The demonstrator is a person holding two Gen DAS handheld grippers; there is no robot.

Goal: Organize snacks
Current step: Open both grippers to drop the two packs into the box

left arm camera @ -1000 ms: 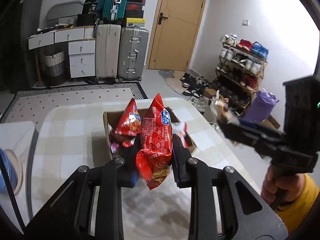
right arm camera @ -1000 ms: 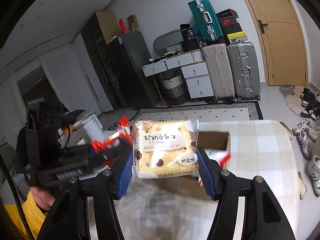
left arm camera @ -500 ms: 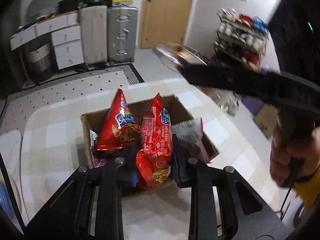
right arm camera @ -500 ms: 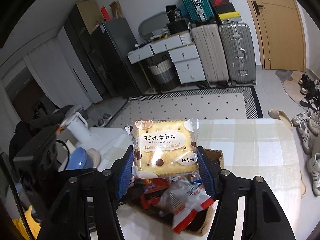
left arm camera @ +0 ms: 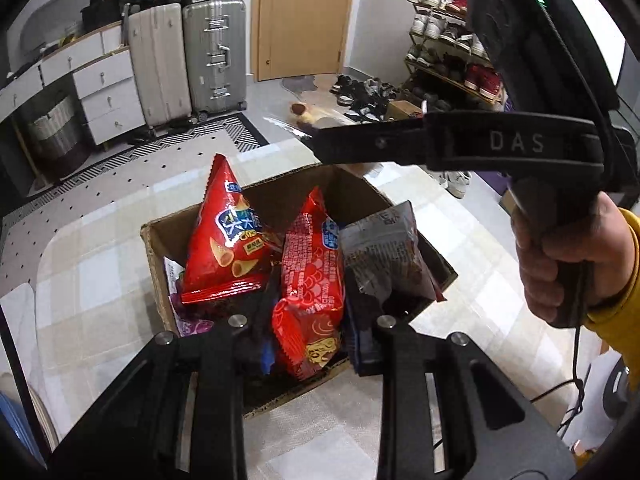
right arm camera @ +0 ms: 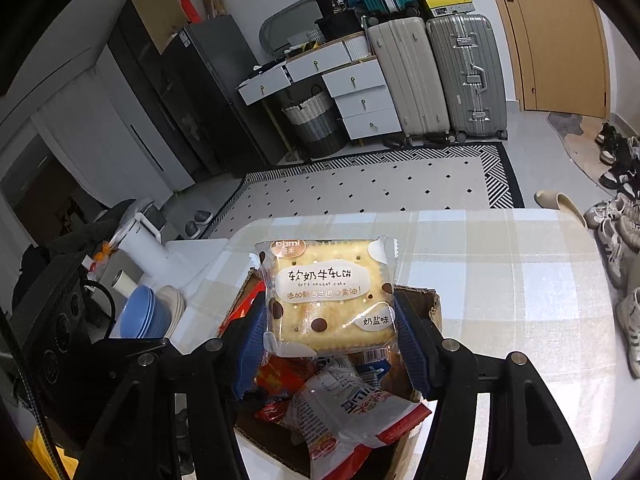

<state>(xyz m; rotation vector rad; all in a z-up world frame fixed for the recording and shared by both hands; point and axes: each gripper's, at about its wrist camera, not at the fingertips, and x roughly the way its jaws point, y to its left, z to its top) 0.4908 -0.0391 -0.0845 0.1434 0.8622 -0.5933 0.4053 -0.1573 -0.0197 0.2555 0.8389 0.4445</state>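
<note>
Red packet [left arm camera: 310,280] pinched in the left gripper [left arm camera: 308,334], biscuit [right arm camera: 330,300] clamped in the right gripper [right arm camera: 330,344], both over the box [left arm camera: 160,240]; next, release inside.

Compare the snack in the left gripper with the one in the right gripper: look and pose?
The red snack packet is opaque, crinkled and narrow, gripped upright by the left gripper. The cracker pack is clear, square and pale, held flat-faced and wider in the right gripper. Both are sealed, clamped and poised over the cardboard box.
</note>
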